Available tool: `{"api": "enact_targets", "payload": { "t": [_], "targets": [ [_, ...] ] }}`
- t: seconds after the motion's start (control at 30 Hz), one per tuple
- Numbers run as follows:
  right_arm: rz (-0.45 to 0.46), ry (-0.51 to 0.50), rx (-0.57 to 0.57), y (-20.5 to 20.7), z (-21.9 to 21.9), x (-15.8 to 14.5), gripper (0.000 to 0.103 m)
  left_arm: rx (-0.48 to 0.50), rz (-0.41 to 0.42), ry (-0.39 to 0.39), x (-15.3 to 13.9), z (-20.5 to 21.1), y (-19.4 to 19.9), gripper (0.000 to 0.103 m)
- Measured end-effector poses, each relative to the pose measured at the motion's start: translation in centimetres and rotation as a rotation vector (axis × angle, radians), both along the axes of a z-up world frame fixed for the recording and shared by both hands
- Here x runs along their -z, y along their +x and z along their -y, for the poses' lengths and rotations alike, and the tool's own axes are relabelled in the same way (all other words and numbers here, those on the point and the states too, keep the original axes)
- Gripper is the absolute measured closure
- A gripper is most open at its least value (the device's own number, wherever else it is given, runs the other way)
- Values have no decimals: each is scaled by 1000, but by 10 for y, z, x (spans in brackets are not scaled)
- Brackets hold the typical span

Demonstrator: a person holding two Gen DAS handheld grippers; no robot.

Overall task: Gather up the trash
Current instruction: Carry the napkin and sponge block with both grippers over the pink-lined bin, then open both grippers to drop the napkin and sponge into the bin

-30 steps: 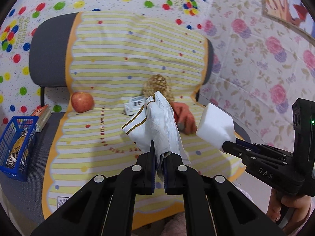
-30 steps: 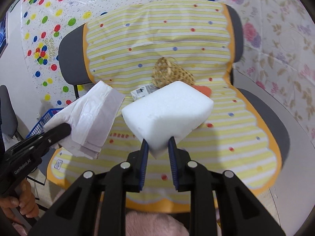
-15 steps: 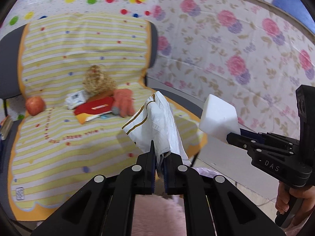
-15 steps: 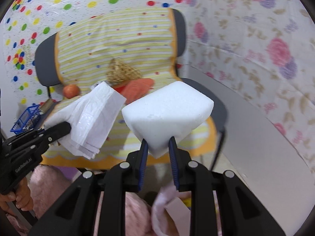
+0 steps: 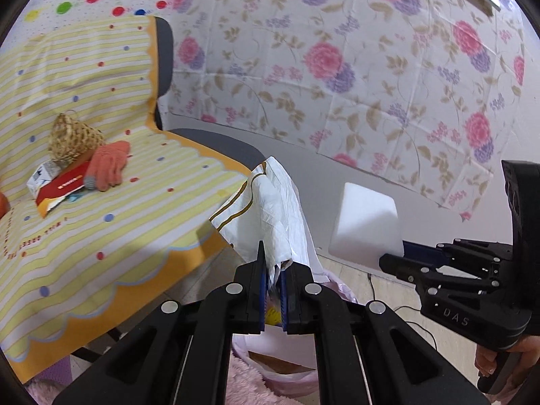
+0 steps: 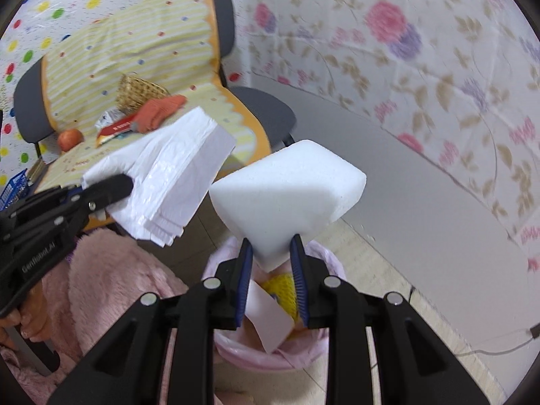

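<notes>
My left gripper [image 5: 272,270] is shut on a crumpled white plastic bag [image 5: 270,209] with brown stripes, which stands up from the jaws. My right gripper [image 6: 271,256] is shut on a corner of a white foam block [image 6: 290,195]. Both hang over a pink-lined trash bin [image 6: 270,354] on the floor that holds paper and something yellow. In the left wrist view the foam block [image 5: 366,226] and the right gripper [image 5: 393,260] are at the right. In the right wrist view the bag [image 6: 168,175] and the left gripper [image 6: 114,185] are at the left.
A grey chair [image 5: 209,141] with a yellow striped cover stands to the left, bearing a wicker basket [image 5: 71,135], an orange glove [image 5: 111,165], a red packet [image 5: 64,185], a small carton [image 5: 42,177] and an apple [image 6: 69,139]. A flowered wall cloth [image 5: 337,67] is behind. Pink fluffy fabric [image 6: 101,287] lies beside the bin.
Both grippers have swung away from the chair, rightward and a little down, each with its load, and now hang over the bin. The chair has slid to the left of both views.
</notes>
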State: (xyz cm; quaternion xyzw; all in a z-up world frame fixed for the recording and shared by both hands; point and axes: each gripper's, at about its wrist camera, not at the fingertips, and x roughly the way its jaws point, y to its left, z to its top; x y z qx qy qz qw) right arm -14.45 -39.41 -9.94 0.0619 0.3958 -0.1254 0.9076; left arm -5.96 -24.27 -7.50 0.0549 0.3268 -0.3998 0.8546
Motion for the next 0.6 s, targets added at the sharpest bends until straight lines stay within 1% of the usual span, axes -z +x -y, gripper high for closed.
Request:
{"api": "enact_targets", "payload": {
  "t": [0.27, 0.37, 0.4, 0.43, 0.47, 0.5, 0.53, 0.57, 0.6],
  "targets": [
    [-25, 39, 11, 4, 17, 18, 79, 15, -45, 48, 18, 28, 11, 96],
    [-31, 64, 3, 8, 22, 25, 77, 18, -66, 52, 21, 32, 17, 92],
    [-33, 67, -2, 10, 22, 27, 77, 22, -74, 56, 23, 33, 19, 89],
    [-36, 70, -9, 12, 23, 30, 76, 23, -76, 60, 24, 34, 20, 81],
    [-45, 72, -12, 14, 23, 34, 72, 24, -79, 67, 26, 35, 21, 67],
    [-59, 76, -12, 16, 24, 38, 67, 18, -82, 70, 28, 34, 21, 62],
    [-77, 88, -12, 19, 24, 44, 64, 12, -87, 67, 28, 32, 22, 59],
    [-89, 97, -12, 20, 25, 47, 62, 9, -93, 65, 28, 31, 23, 59],
    [-99, 101, -11, 21, 25, 49, 61, 3, -98, 63, 28, 28, 24, 59]
  ]
}}
